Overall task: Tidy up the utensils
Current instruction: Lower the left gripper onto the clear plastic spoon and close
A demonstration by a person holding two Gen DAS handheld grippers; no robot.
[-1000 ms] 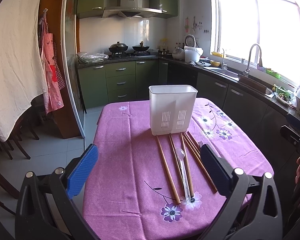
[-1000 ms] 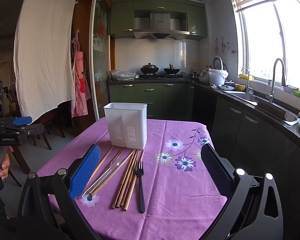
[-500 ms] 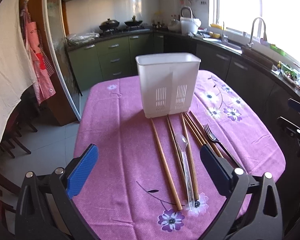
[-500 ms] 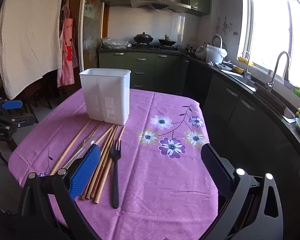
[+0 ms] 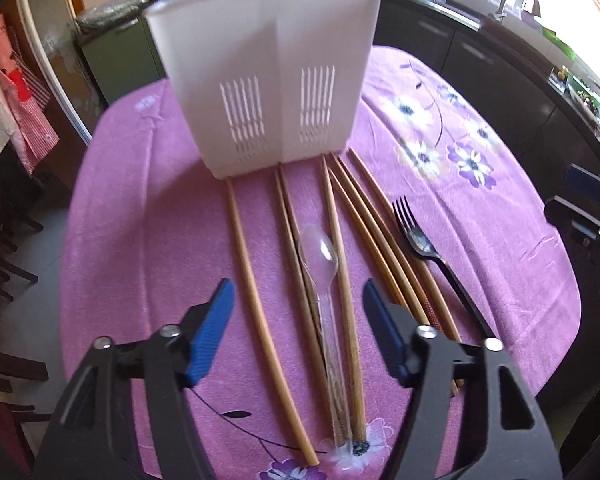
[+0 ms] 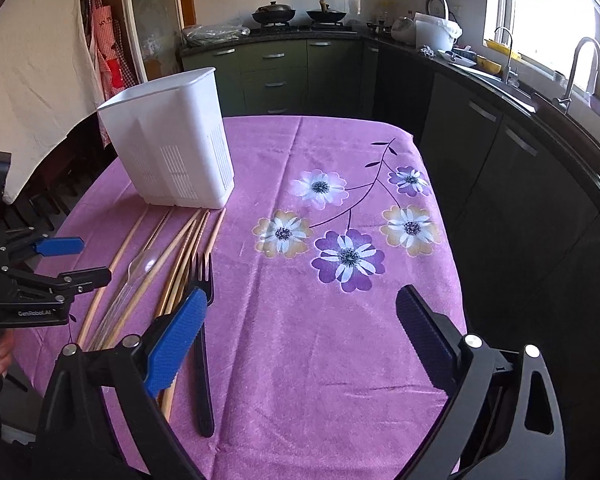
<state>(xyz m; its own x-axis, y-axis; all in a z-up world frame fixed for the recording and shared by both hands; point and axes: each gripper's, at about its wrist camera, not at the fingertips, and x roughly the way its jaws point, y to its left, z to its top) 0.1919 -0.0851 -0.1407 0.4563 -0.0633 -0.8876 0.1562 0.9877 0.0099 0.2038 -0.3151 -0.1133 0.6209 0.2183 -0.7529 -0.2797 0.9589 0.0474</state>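
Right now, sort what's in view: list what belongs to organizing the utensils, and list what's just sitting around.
Belongs to the job:
- white utensil holder, standing on the table
- wooden chopsticks, lying loose in front of it
- clear plastic spoon, among the chopsticks
- black fork, beside them

Just lying about:
- pots on the stove
- white bucket on the counter
- apron hanging up
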